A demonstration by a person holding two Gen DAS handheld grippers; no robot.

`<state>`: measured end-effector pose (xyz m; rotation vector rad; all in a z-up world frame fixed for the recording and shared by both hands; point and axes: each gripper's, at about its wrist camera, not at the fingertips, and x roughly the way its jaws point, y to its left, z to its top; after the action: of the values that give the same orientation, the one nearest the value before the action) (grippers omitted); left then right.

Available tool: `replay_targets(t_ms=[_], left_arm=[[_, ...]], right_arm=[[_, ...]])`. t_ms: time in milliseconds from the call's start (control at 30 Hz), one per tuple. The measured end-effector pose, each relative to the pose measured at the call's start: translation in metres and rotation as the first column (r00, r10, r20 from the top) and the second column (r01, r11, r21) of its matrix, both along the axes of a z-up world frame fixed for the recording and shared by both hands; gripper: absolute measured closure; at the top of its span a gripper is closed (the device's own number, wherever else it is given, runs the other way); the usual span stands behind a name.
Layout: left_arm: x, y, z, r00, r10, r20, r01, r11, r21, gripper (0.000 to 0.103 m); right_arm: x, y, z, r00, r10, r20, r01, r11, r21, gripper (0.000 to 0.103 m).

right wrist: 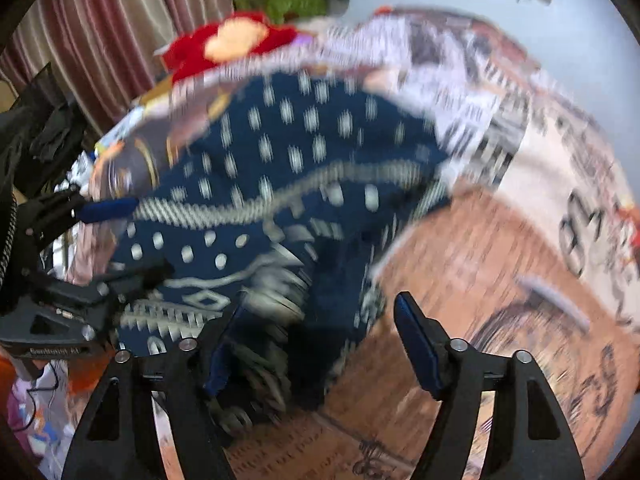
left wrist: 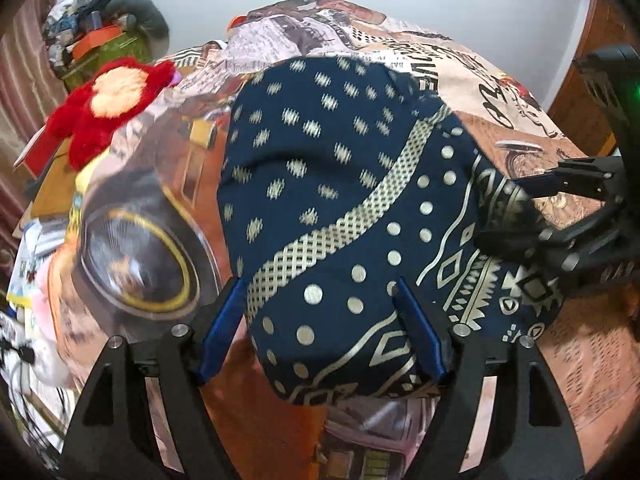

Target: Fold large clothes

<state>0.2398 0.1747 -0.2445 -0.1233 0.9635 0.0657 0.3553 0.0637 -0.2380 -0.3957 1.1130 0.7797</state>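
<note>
Writing: I can't read the bedspread (left wrist: pixel 520 92) print | navy patterned garment (left wrist: pixel 340 208) lies mid-bed, its near edge between my wide left gripper (left wrist: pixel 320 328) blades | right gripper (right wrist: pixel 316 344) wide, at its right edge

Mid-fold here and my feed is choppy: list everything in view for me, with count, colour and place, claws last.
Garment: one, navy with cream dots and geometric print, folded on the bed centre.
Bedspread: one, orange-beige with vintage prints, beneath the garment.
Plush toy: one, red with peach face, far left of bed.
Clutter pile: one, mixed colours, corner behind the toy.
Curtain: one, striped maroon, left wall.
Left claw: black with blue pads, open around the garment's near edge.
Right claw: black with blue pads, open at the garment's right edge.
</note>
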Motion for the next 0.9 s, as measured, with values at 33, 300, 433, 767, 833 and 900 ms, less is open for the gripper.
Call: replay_targets(t_ms=[33,300,433,767,833,900], left_arm=[[-0.005,-0.002,-0.002,1.0,0.012,0.011,-0.012,1.0,-0.004,0.025],[-0.023,-0.013,0.021,1.0,-0.008,0.013,0.007,1.0,0.029,0.026],[-0.035,-0.014,0.043,1.0,-0.006,0.031,0.005,0.999,0.033,0.026],[-0.086,-0.009,0.17,0.933,0.114,0.341,-0.12,0.993,-0.002,0.026],[-0.098,-0.013,0.194,0.908,0.12,0.4,-0.136,0.991,0.013,0.026],[-0.114,-0.019,0.219,0.875,0.118,0.469,-0.15,0.988,0.03,0.026]], right_arm=[[0.002,-0.005,-0.001,1.0,-0.011,-0.028,0.012,1.0,0.012,0.029],[-0.013,-0.022,0.018,1.0,0.0,0.019,0.001,1.0,-0.006,0.025],[-0.033,-0.033,0.044,0.994,0.01,0.107,-0.01,1.0,-0.002,0.025],[-0.089,-0.064,0.158,0.938,-0.106,0.33,0.016,0.964,0.265,0.025],[-0.105,-0.071,0.182,0.919,-0.138,0.37,0.011,0.946,0.324,0.025],[-0.122,-0.079,0.206,0.897,-0.172,0.408,0.003,0.923,0.384,0.025]])
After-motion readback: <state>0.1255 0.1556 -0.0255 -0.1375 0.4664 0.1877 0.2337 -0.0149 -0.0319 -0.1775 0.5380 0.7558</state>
